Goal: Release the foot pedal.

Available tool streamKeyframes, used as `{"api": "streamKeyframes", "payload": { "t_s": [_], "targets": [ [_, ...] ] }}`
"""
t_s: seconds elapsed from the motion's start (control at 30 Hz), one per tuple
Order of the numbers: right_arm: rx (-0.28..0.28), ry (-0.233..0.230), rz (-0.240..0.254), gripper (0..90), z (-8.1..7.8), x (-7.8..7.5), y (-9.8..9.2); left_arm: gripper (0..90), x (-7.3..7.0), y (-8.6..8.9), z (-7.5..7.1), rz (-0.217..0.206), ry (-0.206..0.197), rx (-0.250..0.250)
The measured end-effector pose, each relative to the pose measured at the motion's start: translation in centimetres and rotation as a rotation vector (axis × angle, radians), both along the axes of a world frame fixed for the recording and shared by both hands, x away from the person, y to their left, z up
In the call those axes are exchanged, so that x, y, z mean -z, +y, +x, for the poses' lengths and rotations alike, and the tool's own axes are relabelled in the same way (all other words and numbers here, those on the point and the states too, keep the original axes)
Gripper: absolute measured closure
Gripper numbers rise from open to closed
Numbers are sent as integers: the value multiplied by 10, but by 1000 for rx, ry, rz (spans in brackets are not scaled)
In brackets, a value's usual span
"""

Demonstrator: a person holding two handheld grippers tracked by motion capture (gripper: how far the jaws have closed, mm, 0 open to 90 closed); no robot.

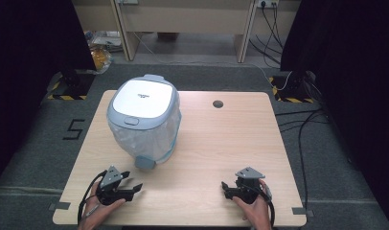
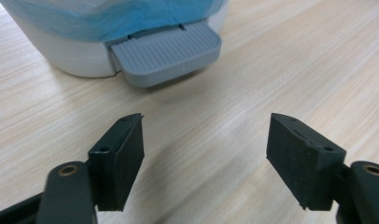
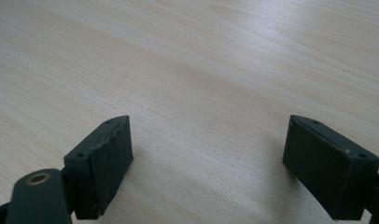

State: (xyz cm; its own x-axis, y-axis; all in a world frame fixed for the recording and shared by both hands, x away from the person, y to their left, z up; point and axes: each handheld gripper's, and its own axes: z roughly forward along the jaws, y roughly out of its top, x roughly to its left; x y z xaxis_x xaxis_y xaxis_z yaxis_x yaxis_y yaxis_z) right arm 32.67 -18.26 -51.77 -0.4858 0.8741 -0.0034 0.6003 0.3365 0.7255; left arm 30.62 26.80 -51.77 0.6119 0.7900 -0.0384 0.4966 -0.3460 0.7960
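The left gripper (image 1: 133, 181) is holding its fingers wide open and empty, near the bin's (image 1: 143, 115) pedal (image 2: 166, 58); the right gripper (image 1: 225, 188) is resting open and empty too.

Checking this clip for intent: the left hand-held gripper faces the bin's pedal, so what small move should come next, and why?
Probably ease the left hand-held gripper forward and down onto the grey pedal. Its jaws stand open and empty, the pedal lies just ahead with bare table between, and the pedal bin has its lid shut. The right hand-held gripper sits open, off to the side.
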Motion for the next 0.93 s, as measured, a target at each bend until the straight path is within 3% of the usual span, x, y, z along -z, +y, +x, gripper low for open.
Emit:
{"api": "streamKeyframes", "payload": {
  "t_s": [0.3,0.93],
  "targets": [
    [0,0,0,158,0,0,0,246,6,4,-5,40,44,2],
    [0,0,0,157,0,0,0,234,6,3,-4,47,48,-5]
  ]
}}
